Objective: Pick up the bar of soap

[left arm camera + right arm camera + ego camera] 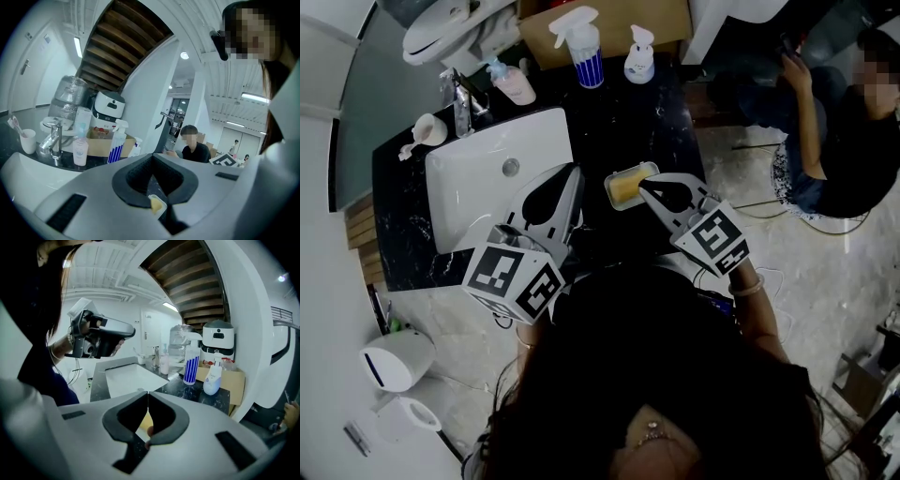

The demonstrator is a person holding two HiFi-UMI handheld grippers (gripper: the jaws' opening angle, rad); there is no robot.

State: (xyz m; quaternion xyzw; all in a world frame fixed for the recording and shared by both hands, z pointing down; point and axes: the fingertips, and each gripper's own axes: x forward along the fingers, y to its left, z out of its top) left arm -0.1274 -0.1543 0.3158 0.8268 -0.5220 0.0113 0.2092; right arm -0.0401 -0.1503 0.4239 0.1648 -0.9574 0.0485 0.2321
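A yellow bar of soap (pixel 624 188) lies in a small pale dish (pixel 610 181) on the black counter, just right of the sink. My right gripper (pixel 643 186) is shut, its tips at the dish's right end over the soap; I cannot tell if they touch it. Through the loop of the right jaws the soap (pixel 145 421) shows yellow below the tips of the right gripper (pixel 147 393). My left gripper (pixel 575 171) hovers over the sink's right rim, left of the dish, with its tips together and nothing held. In the left gripper view the soap (pixel 156 205) shows below the left gripper (pixel 152 155).
A white sink (pixel 487 178) with a faucet (pixel 461 103) fills the counter's left. At the back stand a pink bottle (pixel 514 84), a blue spray bottle (pixel 584 47), a white pump bottle (pixel 639 56) and a cup (pixel 427 129). A seated person (pixel 844 122) is at the right.
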